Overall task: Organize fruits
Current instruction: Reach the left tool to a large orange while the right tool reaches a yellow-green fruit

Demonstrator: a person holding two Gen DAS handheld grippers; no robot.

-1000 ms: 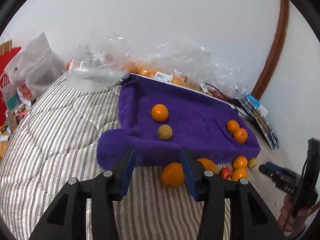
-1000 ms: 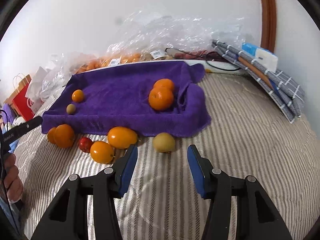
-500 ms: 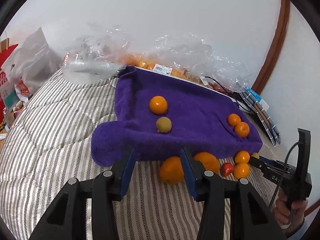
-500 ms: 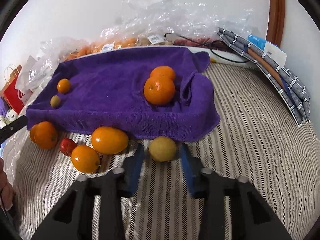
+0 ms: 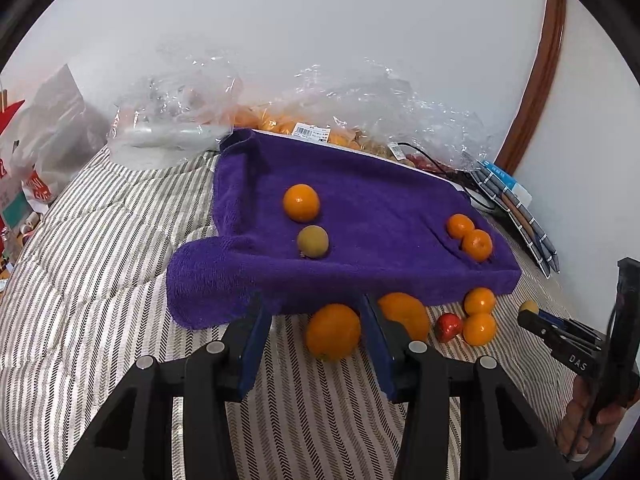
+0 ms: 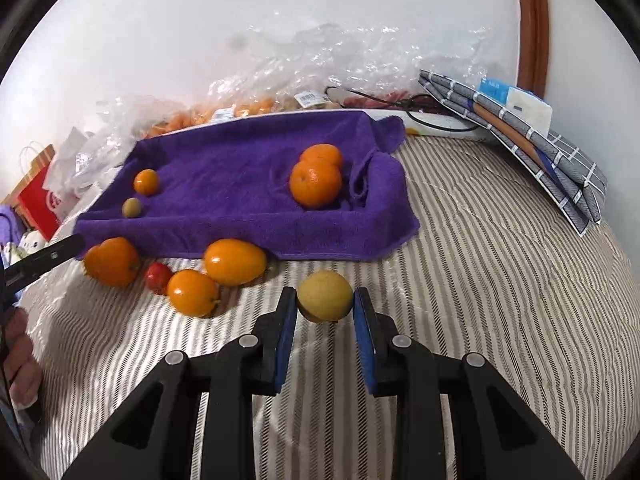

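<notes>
A purple towel [image 5: 380, 204] [image 6: 240, 184] lies over a tray on the striped bed and holds two oranges [image 6: 316, 182], a small orange [image 5: 301, 202] and a greenish fruit [image 5: 313, 241]. In front of it lie an orange [image 5: 333, 332] [image 6: 112, 262], an oval orange fruit [image 6: 234, 261], a small orange [image 6: 192, 292] and a red fruit [image 6: 158, 276]. My right gripper [image 6: 325, 312] is shut on a yellow fruit [image 6: 325, 297] held between its blue pads. My left gripper [image 5: 314, 332] is open, with the orange between its fingers, untouched.
Clear plastic bags [image 5: 360, 120] with more fruit lie behind the towel by the wall. Folded checked cloth and a blue-white box [image 6: 516, 120] lie at the right. A red paper bag [image 6: 38, 196] stands at the left. The striped bedding [image 6: 500, 280] is bare on the right.
My right gripper moved forward around the yellow fruit and closed on it. My left gripper moved closer to the orange in front of the towel and stayed open.
</notes>
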